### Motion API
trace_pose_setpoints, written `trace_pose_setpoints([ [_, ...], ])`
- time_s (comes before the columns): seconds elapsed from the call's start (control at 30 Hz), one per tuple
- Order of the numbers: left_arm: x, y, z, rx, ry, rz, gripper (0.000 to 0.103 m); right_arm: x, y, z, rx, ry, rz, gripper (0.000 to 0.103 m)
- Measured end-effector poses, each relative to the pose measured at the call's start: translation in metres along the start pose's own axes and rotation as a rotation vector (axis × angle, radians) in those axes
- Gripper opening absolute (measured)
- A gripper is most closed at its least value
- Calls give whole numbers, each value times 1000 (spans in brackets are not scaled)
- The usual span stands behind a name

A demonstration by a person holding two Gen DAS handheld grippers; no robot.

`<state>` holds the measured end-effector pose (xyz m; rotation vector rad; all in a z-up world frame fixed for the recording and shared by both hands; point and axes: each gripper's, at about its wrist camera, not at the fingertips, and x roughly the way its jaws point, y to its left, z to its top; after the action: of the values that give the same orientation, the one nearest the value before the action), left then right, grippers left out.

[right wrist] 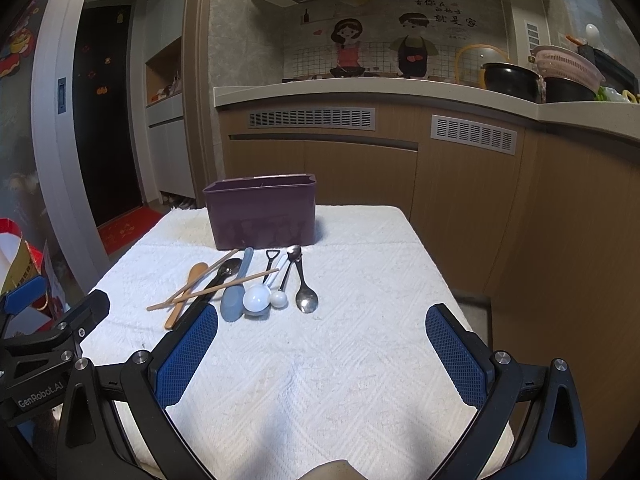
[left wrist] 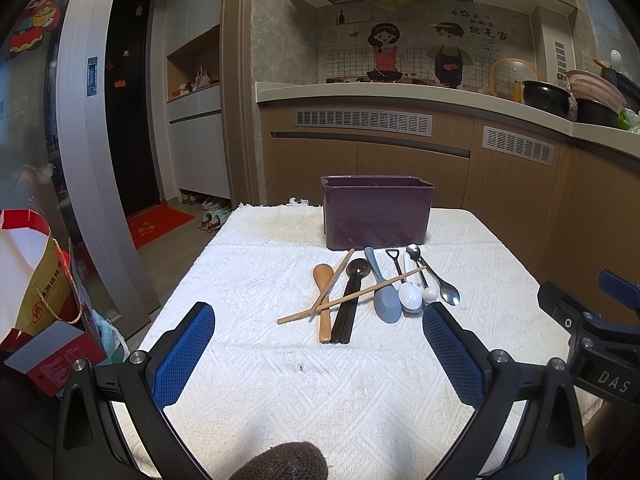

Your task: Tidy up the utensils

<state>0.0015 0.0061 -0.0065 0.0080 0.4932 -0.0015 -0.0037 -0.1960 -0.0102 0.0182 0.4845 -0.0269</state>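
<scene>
Nothing sorted yet, I judge. My left gripper point(left wrist: 318, 322) and right gripper point(right wrist: 322, 320) are both spread wide, holding nothing. Spoons point(left wrist: 410, 294) and chopsticks point(left wrist: 352, 295) lie loose on the towel point(left wrist: 248, 280), just before the purple bin point(left wrist: 378, 212).

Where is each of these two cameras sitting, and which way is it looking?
Left wrist view: sits on the left gripper, looking forward over the white cloth at the utensils and purple holder; its own open blue-padded fingers show, plus part of the right gripper at the right edge.
Right wrist view: sits on the right gripper, facing the same way from further right; its open fingers show, with the left gripper at the left edge.
Shared: holder, wooden chopsticks, metal spoon, kitchen counter.
</scene>
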Motion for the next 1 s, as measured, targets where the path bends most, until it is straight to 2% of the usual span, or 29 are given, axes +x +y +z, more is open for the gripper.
trace_pose_setpoints([
  [0.67,2,0,0,0,9,2,103,4,-1,2,-1,8,-3,103],
  [0.83,11,2,11,18,11,11,103,9,-6,8,-18,-2,-24,103],
  [1.0,30,2,31,81,15,-52,103,22,-11,19,-34,-1,-40,103],
])
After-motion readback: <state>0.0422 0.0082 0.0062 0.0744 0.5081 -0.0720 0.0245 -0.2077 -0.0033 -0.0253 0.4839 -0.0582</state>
